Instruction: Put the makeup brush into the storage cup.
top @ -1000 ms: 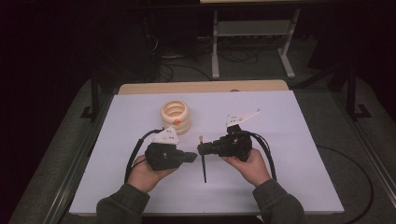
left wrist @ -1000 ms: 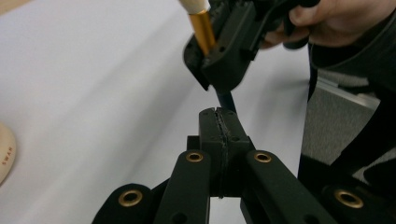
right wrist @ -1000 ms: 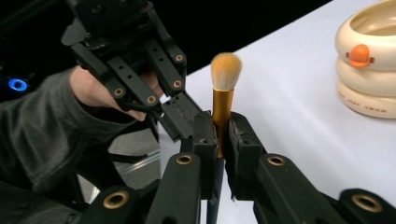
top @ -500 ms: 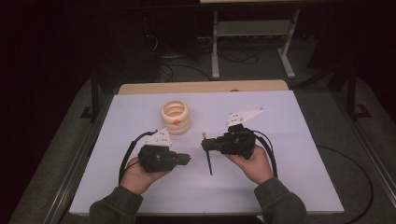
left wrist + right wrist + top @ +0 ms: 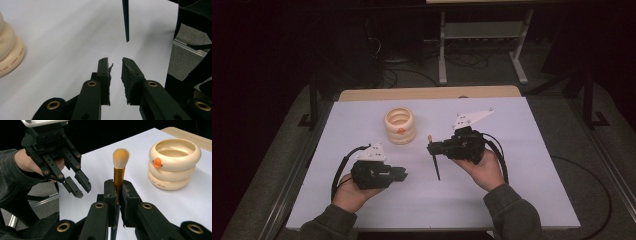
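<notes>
Gripping a makeup brush (image 5: 119,167) by its gold ferrule, the right gripper (image 5: 119,192) had its jaws closed tight on it at the centre of the right gripper view, with the tan bristles pointing up the frame. In the high view that gripper (image 5: 435,146) sat right of centre, and the brush's dark handle (image 5: 436,167) slanted down toward the lower middle of the white table (image 5: 522,150). The left gripper (image 5: 115,67) had just been opening its jaws; they stood a little apart with nothing between them, the handle's tip (image 5: 126,25) hanging in the upper middle of the left gripper view, clear of the pads. A cream ringed cup with a duck face (image 5: 399,126) stood at the upper middle of the table, well apart from both grippers.
</notes>
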